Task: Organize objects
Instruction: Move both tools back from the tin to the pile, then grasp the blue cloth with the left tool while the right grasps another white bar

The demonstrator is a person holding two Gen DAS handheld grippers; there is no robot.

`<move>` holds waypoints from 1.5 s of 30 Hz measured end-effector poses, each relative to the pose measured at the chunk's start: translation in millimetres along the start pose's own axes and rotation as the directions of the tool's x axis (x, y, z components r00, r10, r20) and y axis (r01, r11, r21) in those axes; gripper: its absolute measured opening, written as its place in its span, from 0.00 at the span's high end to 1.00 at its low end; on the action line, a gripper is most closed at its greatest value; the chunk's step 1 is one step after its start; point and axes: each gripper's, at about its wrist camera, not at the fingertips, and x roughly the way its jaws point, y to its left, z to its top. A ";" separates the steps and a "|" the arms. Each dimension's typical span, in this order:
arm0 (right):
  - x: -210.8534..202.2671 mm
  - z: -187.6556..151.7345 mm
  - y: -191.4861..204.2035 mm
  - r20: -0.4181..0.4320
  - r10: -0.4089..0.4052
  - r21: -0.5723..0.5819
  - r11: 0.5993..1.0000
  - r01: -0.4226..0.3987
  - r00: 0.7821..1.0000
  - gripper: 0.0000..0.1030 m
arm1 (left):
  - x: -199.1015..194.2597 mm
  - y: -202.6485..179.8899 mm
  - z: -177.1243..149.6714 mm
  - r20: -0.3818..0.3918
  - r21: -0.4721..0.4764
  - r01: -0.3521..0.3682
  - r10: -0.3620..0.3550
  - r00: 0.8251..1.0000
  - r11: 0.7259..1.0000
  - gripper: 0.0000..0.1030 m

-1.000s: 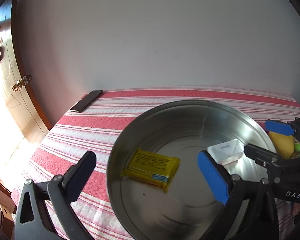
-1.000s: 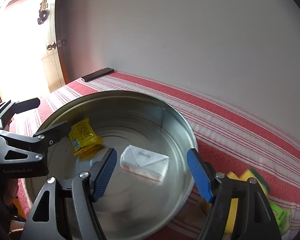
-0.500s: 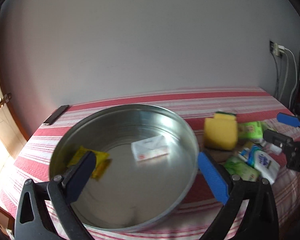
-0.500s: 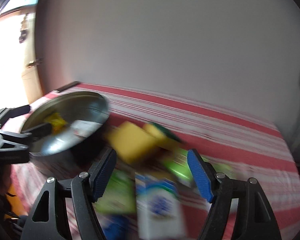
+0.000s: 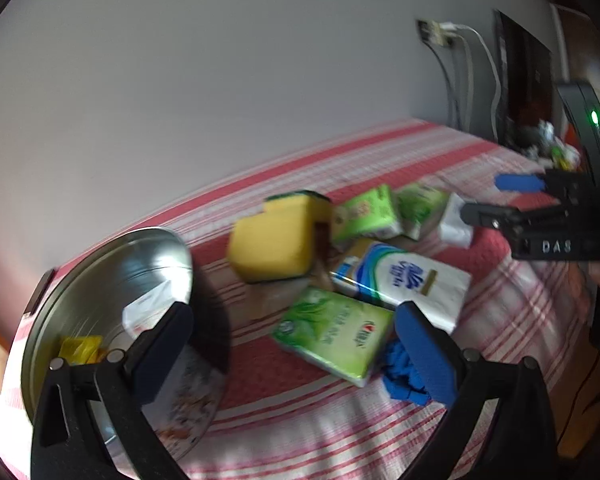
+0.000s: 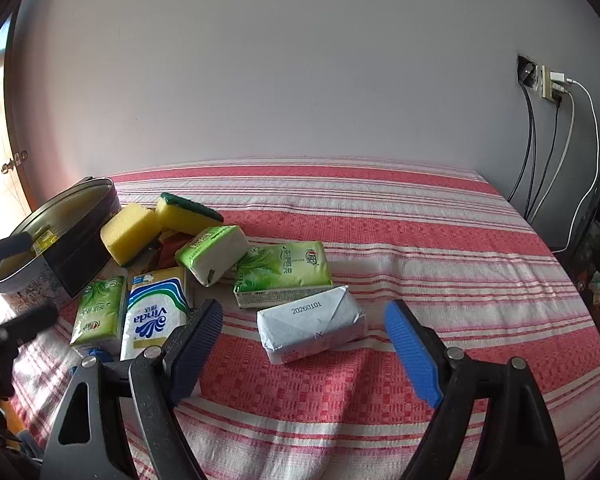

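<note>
Each hand-held gripper has 2 black plastic arms with triangular cut-outs, silver screws at the joints and ribbed blue pads on the fingers: the left hand-held gripper (image 5: 292,344) and the right hand-held gripper (image 6: 304,344). The right one's black body, in the left view, carries white letters "DAS".

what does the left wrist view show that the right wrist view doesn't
Only the left wrist view shows the inside of the round tin, where a white packet lies, and the crumpled blue item in full. Only the right wrist view shows the printed date on the white wrapped pack between the open right tool fingers. Both show the yellow sponge, the Vinda tissue pack, green tissue packs and the striped cloth. The left tool is open too.
</note>
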 end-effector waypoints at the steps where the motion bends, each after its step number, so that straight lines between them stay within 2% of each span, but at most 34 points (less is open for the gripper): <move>1: 0.8 -1.5 -0.6 -0.001 0.001 0.000 1.000 -0.001 1.000 0.17 | 5.3 -1.4 -0.4 -0.009 0.012 0.011 -0.011 1.000 1.000 0.01; 4: 1.4 -2.9 -0.5 -0.009 0.005 0.004 1.000 -0.005 1.000 0.17 | 14.6 -1.8 -1.1 -0.036 0.026 0.036 -0.035 0.999 0.999 0.05; 9: 3.5 -3.1 -8.4 -0.024 -0.009 0.046 0.999 0.010 1.000 0.17 | 30.0 4.6 -1.8 -0.078 0.001 0.052 -0.052 0.996 0.999 0.06; 15: -1.0 -5.2 -13.1 -0.010 0.001 0.069 0.998 0.000 1.000 0.17 | 0.4 4.7 -12.8 -0.041 -0.041 0.057 -0.059 0.997 0.997 0.06; 18: -2.6 -5.9 -14.6 -0.001 0.006 0.076 0.997 -0.005 1.000 0.17 | -12.4 -0.7 -27.1 -0.041 -0.060 0.019 -0.021 0.999 0.998 0.06; 20: -2.8 -7.0 -16.2 -0.002 0.009 0.079 0.997 -0.009 1.000 0.17 | -13.3 -8.9 -34.3 -0.062 -0.082 0.040 -0.045 0.997 0.996 0.11; 22: -1.0 -7.3 -17.6 -0.018 -0.018 0.068 0.997 0.019 1.000 0.17 | -16.3 -21.3 -38.5 -0.069 -0.065 0.064 -0.069 0.995 0.996 0.14; 24: -0.3 -7.3 -21.1 -0.032 -0.062 0.057 0.996 0.063 0.998 0.17 | -16.0 -33.0 -37.2 -0.058 -0.045 0.068 -0.071 0.996 0.997 0.14; 27: 8.3 -6.2 -24.9 -0.082 -0.079 0.027 0.996 0.081 0.994 0.17 | -9.6 -47.0 -33.8 -0.057 -0.025 0.083 -0.084 0.995 0.996 0.16; 31: 21.0 -1.9 -20.9 -0.126 -0.036 -0.024 0.999 0.034 0.991 0.17 | -5.9 -49.1 -28.4 -0.043 -0.024 0.098 -0.099 0.994 0.995 0.28; 33: 24.8 -1.0 -15.5 -0.144 0.000 -0.057 0.998 -0.009 0.990 0.17 | -0.7 -53.4 -23.4 -0.046 -0.036 0.114 -0.116 0.992 0.993 0.31; 39: 34.2 0.1 -8.8 -0.195 0.008 -0.111 0.993 -0.030 0.981 0.17 | -2.8 -51.4 -26.6 -0.066 -0.070 0.156 -0.161 0.985 0.985 0.31; 40: 34.9 0.1 -7.5 -0.200 0.001 -0.125 0.992 -0.027 0.980 0.17 | -6.7 -51.1 -26.0 -0.054 -0.072 0.173 -0.177 0.983 0.982 0.28; 43: 36.4 -0.1 -7.5 -0.213 -0.004 -0.135 0.991 -0.026 0.977 0.17 | -16.9 -48.9 -25.6 -0.030 -0.090 0.176 -0.179 0.983 0.980 0.11; 45: 37.4 -0.1 -8.4 -0.222 -0.004 -0.134 0.991 -0.027 0.975 0.17 | -17.6 -49.9 -25.3 -0.027 -0.090 0.182 -0.185 0.982 0.979 0.09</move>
